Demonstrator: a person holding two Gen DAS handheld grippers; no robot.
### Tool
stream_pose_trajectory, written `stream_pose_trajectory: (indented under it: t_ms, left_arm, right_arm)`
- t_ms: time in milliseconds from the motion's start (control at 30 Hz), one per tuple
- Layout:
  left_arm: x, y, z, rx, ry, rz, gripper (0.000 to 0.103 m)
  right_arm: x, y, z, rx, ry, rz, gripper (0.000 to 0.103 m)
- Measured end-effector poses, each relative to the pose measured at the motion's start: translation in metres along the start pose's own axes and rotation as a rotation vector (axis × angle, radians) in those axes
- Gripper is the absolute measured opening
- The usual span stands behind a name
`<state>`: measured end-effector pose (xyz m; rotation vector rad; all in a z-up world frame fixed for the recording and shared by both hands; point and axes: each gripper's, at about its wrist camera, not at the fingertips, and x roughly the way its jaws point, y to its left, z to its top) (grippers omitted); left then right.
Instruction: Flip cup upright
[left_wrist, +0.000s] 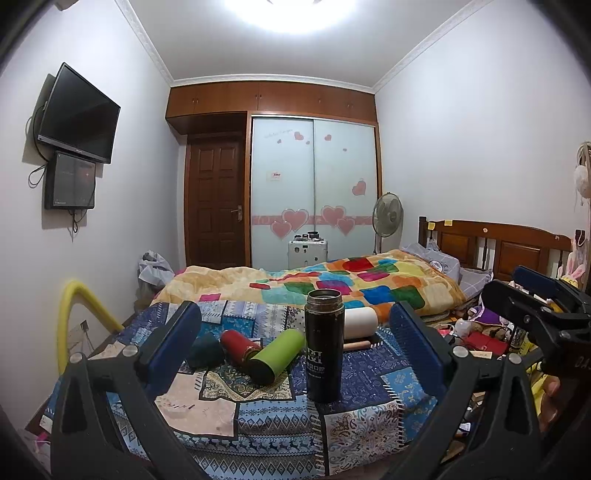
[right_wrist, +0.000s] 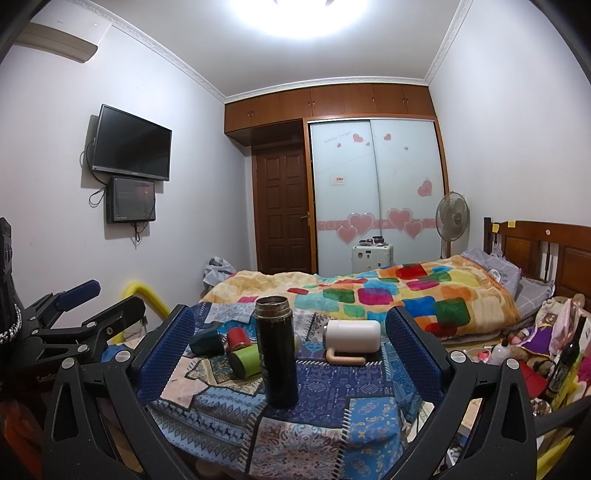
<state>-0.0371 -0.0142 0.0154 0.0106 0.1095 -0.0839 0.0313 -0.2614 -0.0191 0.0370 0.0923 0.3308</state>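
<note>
A tall black flask cup (left_wrist: 323, 345) stands upright, mouth up, on the patchwork-covered table (left_wrist: 280, 417); it also shows in the right wrist view (right_wrist: 277, 353). Behind it lie a green cup (left_wrist: 275, 355), a red cup (left_wrist: 239, 346), a dark teal cup (left_wrist: 205, 349) and a white cup with a handle (left_wrist: 359, 324), all on their sides. My left gripper (left_wrist: 295, 354) is open and empty, its jaws wide apart on either side of the cups. My right gripper (right_wrist: 291, 354) is open and empty, back from the black cup.
A bed with a colourful quilt (left_wrist: 343, 284) lies beyond the table. A yellow padded rail (left_wrist: 74, 314) stands at the left. Toys and bottles (right_wrist: 535, 350) clutter the right side. The right gripper shows at the right edge of the left wrist view (left_wrist: 543, 306).
</note>
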Motion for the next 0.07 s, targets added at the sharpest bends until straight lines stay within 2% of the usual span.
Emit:
stream_pose_trajectory:
  t_ms: [67]
  left_arm:
    - [0.0004,0.0006,-0.0008,-0.004,0.004,-0.001,0.103]
  right_arm:
    - [0.0,-0.0003,0.0002,0.0,0.003,0.001,0.103]
